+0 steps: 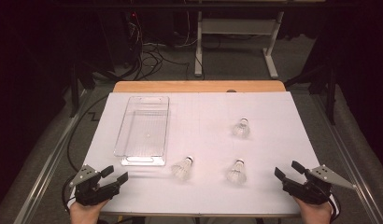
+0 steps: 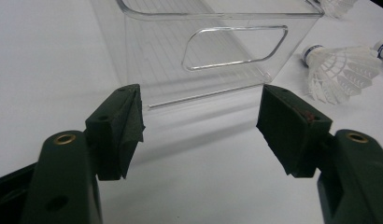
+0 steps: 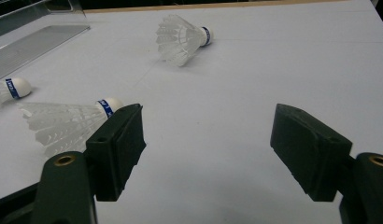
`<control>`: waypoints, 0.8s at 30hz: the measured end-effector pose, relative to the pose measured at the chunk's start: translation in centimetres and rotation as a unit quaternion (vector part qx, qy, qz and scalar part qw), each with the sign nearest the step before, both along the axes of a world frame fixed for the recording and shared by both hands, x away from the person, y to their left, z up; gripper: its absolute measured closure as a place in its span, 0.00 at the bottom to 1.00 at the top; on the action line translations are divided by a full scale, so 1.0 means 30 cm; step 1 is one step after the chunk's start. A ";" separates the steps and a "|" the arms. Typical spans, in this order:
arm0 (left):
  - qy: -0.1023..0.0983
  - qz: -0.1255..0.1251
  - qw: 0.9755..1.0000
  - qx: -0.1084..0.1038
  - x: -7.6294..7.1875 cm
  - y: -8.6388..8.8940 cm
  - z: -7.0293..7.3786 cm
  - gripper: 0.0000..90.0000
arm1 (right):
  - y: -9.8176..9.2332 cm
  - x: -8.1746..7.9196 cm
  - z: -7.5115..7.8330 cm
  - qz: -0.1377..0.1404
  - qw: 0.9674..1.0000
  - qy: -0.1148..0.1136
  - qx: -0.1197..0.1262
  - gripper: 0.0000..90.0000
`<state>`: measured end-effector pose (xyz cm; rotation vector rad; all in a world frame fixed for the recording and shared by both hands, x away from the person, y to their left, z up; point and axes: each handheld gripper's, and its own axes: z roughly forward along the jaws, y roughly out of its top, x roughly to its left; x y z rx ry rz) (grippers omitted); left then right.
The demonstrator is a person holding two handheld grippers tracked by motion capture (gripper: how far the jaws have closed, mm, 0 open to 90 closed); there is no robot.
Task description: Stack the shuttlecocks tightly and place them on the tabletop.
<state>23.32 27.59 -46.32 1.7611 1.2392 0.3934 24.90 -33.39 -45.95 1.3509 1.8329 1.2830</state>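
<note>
A: How far along can the work be judged?

B: Nothing is yet done, it seems. The clear bin [image 1: 144, 131], left of centre in the high view, is seen empty, and all three shuttlecocks are left lying on the white sheet [image 1: 199, 112]: one at lower centre just right of the bin's near end [image 1: 183, 167], one to its right [image 1: 237, 171], one higher up, right of centre [image 1: 241, 127]. All three would still have to be carried to the bin.

A: And the tongs?

B: The left gripper [image 1: 114, 174], at lower left, is held wide with nothing between the jaws; the right gripper [image 1: 288, 170], at lower right, likewise.

A: The surface and room?

B: A wooden table edge [image 1: 199, 87] is seen beyond the sheet; behind it, a dark floor with cables [image 1: 150, 56] and a white desk frame [image 1: 236, 37].
</note>
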 end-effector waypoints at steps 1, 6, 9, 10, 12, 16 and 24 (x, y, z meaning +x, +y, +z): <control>0.000 0.000 1.000 -0.001 -0.001 -0.002 0.000 0.36 | 0.000 0.000 0.000 0.000 1.000 0.000 0.000 0.29; 0.001 -0.006 1.000 -0.006 -0.007 -0.017 0.008 0.37 | 0.000 -0.001 0.002 -0.003 1.000 -0.002 -0.001 0.29; -0.002 -0.010 1.000 -0.009 -0.009 -0.024 0.011 0.37 | -0.001 -0.001 0.002 -0.003 1.000 -0.002 -0.001 0.29; -0.003 -0.012 1.000 -0.011 -0.010 -0.027 0.013 0.37 | -0.001 -0.001 0.002 -0.003 1.000 -0.002 -0.001 0.29; -0.006 -0.016 1.000 -0.010 -0.011 -0.034 0.014 0.37 | 0.000 -0.001 0.001 -0.003 1.000 -0.002 -0.001 0.29; -0.006 -0.021 1.000 -0.006 -0.011 -0.042 0.014 0.37 | 0.000 -0.001 0.001 -0.002 1.000 0.000 -0.001 0.29; -0.007 -0.031 0.999 -0.006 -0.011 -0.061 0.017 0.38 | 0.002 0.001 0.000 0.000 1.000 0.001 -0.004 0.29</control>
